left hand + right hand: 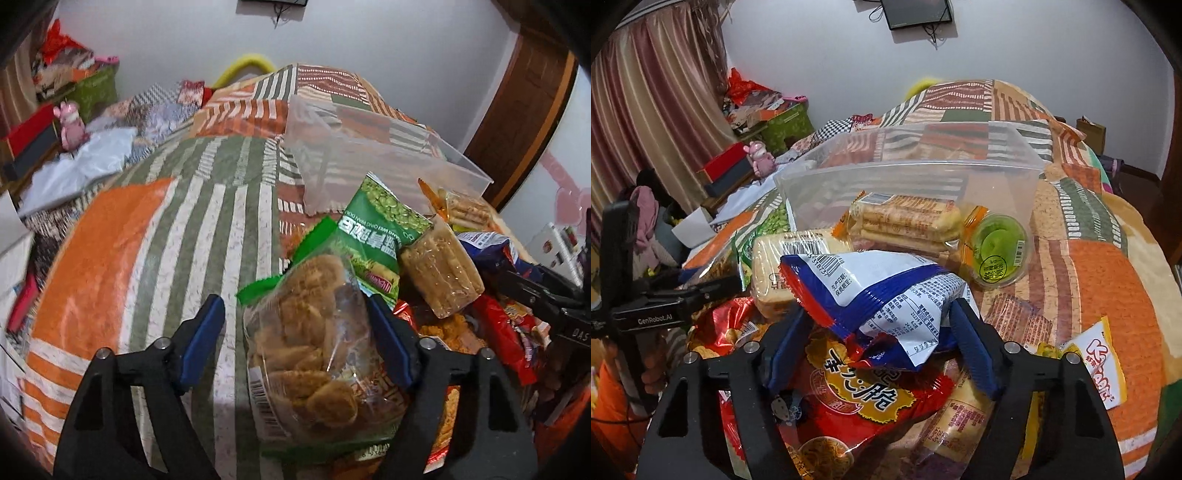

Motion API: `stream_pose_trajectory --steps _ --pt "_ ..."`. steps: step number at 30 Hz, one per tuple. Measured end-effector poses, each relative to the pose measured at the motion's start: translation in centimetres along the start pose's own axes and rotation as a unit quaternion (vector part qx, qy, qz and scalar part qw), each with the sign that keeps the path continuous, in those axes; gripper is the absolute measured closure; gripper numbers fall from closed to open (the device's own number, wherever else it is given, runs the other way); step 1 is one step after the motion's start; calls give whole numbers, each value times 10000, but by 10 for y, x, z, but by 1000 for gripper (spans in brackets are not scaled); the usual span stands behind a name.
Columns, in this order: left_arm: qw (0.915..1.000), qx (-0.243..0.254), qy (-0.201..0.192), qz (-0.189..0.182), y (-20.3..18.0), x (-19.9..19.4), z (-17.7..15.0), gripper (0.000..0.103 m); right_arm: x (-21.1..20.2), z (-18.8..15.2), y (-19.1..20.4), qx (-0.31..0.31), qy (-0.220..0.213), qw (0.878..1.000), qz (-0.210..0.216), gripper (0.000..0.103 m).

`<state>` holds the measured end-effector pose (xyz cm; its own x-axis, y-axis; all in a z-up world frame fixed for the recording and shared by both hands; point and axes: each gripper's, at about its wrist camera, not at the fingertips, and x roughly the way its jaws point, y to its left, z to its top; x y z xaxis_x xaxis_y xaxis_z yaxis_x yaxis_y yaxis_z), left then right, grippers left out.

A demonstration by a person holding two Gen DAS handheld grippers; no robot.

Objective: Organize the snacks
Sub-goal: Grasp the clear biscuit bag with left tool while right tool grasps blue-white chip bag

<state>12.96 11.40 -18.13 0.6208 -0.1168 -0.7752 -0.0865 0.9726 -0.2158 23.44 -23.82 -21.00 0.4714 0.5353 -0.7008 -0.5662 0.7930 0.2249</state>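
Observation:
A pile of snack packs lies on a patchwork bedspread point(207, 206). My left gripper point(295, 343) is open, its blue fingers on either side of a clear bag of brown biscuits point(306, 339) with a green edge; the right pad is near the bag, the left one apart. My right gripper point(877, 339) stands open around a white, blue and red snack bag point(882, 291) that rests on a red noodle-snack bag point(857, 406). A clear plastic bin point(916, 173) sits beyond, with a wafer pack point(908, 218) seen through its wall. A green pea bag point(376, 225) lies behind the biscuits.
A green jelly cup point(1001, 247) sits by the bin. A cracker pack point(439, 273) and more red bags point(509, 332) lie right of the biscuits. A yellow-white sachet point(1100, 362) lies at right. Boxes and a pink toy point(70, 122) stand at far left.

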Motion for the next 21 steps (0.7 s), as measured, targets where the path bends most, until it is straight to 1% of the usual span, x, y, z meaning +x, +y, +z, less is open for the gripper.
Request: stream_pose_trajectory --steps 2,4,6,8,11,14,21 --pt "9999 -54 20 -106 1 0 -2 37 -2 0 1 -27 -24 10000 -2 34" --pt "9999 -100 25 -123 1 -1 -4 39 -3 -1 2 -53 -38 10000 -17 36" --pt "9997 -171 22 -151 3 -3 -6 44 -4 -2 2 -69 -57 10000 -25 40" --pt "9996 -227 9 -145 5 -6 -7 52 -6 -3 2 -40 -78 10000 -2 45" --pt "9995 -261 4 -173 7 -9 -9 57 -9 -2 1 -11 -106 9999 41 46" --pt "9995 -262 -36 -169 7 -14 -9 62 -14 -2 2 -8 -177 9998 86 48" --pt "9994 -140 -299 -79 0 -33 -8 64 -30 0 14 -191 -443 9988 96 48"
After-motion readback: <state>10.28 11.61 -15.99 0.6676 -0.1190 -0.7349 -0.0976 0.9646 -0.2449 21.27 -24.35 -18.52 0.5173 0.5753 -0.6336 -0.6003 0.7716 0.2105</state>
